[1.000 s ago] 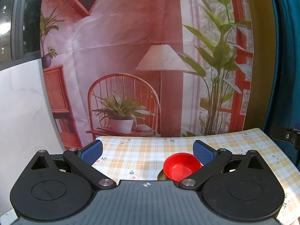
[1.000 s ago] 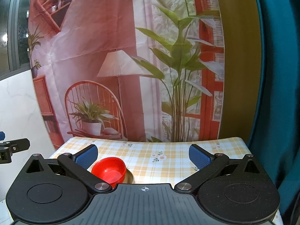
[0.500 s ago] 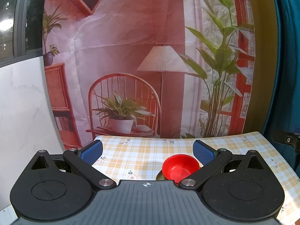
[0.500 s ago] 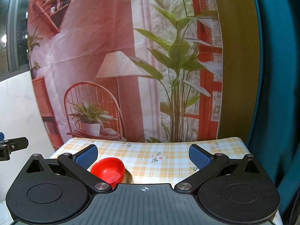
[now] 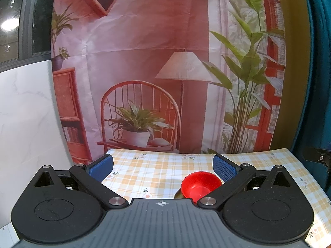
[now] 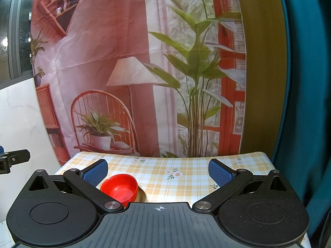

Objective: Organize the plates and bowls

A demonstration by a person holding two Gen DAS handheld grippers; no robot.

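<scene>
Warm indoor light, fisheye-bent edges, sharp focus

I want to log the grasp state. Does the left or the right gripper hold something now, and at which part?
Nothing is held. The left gripper and right gripper are both open, and the red bowl sits free on the table.

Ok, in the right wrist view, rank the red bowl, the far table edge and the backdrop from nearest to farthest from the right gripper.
1. Red bowl: just beyond the left finger of the open right gripper, on a gold dish.
2. Far table edge: straight ahead, past the checked cloth.
3. Backdrop: hanging behind the table.
</scene>
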